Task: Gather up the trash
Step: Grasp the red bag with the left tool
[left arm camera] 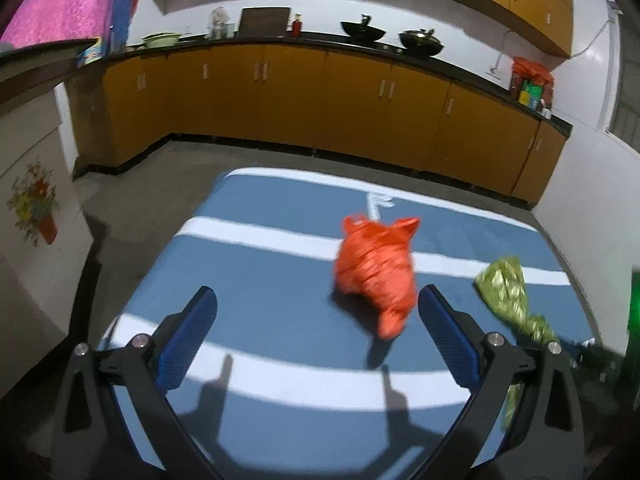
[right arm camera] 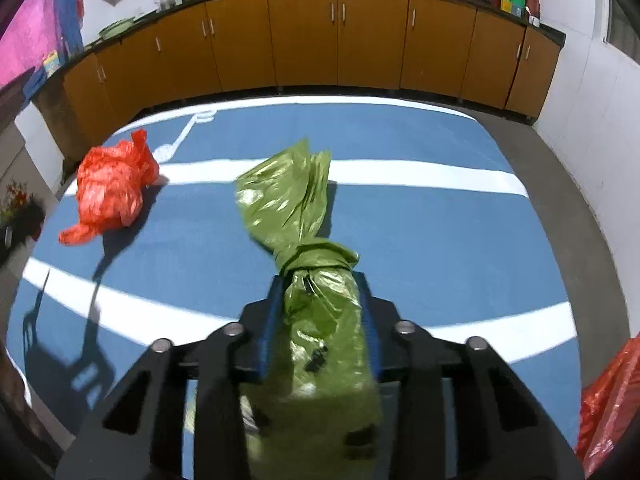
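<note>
A tied orange plastic trash bag (left arm camera: 376,272) lies on the blue table with white stripes (left arm camera: 256,296). My left gripper (left arm camera: 318,312) is open and empty above the table, the orange bag just beyond its right finger. My right gripper (right arm camera: 320,300) is shut on a green plastic trash bag (right arm camera: 296,208), gripping it below its knot, with the bag's loose end pointing forward. The orange bag (right arm camera: 112,188) shows at the left in the right wrist view. The green bag (left arm camera: 508,292) shows at the right in the left wrist view.
Orange kitchen cabinets (left arm camera: 280,100) with a dark countertop run along the far wall, holding woks (left arm camera: 362,32) and bottles. Another orange plastic bag (right arm camera: 612,400) is at the lower right edge. A grey floor surrounds the table. A white wall (left arm camera: 592,200) stands at right.
</note>
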{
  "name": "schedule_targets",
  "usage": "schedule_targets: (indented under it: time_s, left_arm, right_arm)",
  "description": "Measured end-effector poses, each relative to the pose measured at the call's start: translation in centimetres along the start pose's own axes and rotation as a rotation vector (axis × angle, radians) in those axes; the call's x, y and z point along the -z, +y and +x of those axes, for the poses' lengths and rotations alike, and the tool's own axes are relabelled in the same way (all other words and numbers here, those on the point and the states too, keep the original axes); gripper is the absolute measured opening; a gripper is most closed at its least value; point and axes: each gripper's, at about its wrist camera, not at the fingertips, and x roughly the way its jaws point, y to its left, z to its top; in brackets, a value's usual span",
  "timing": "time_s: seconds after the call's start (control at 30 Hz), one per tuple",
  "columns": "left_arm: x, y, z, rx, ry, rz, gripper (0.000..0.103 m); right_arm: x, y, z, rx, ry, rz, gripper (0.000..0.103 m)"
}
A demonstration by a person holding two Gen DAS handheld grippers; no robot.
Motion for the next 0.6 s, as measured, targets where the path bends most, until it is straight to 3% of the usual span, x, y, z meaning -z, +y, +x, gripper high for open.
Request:
schedule_targets:
  time_s: [0.3, 0.33, 0.4, 0.47, 0.6]
  left_arm:
    - [-1.5, -4.4, 6.7, -0.058, 0.092, 0.118, 0.096]
    - [-1.6, -4.4, 7.3, -0.052, 0.116, 0.118, 0.092]
    - [-1.7, -4.4, 8.6, -0.017, 0.171, 0.098, 0.072]
    - [-1.5, -4.1, 9.2, 0.004, 0.2, 0.076, 0.06]
    - [-1.2, -3.9, 9.1, 0.022, 0.207, 0.056, 0.046]
  right_arm:
    - [3.2, -3.8, -3.2, 0.023, -0.02, 0.081, 0.028]
    - [3.2, -3.8, -3.1, 0.026, -0.02, 0.085, 0.028]
    - [3.5, -4.2, -3.3, 0.033, -0.018, 0.099, 0.028]
    - [3.6, -4.3, -3.3, 0.034, -0.014, 0.108, 0.028]
    - [3.4, -4.2, -3.4, 0.03, -0.017, 0.11, 0.028]
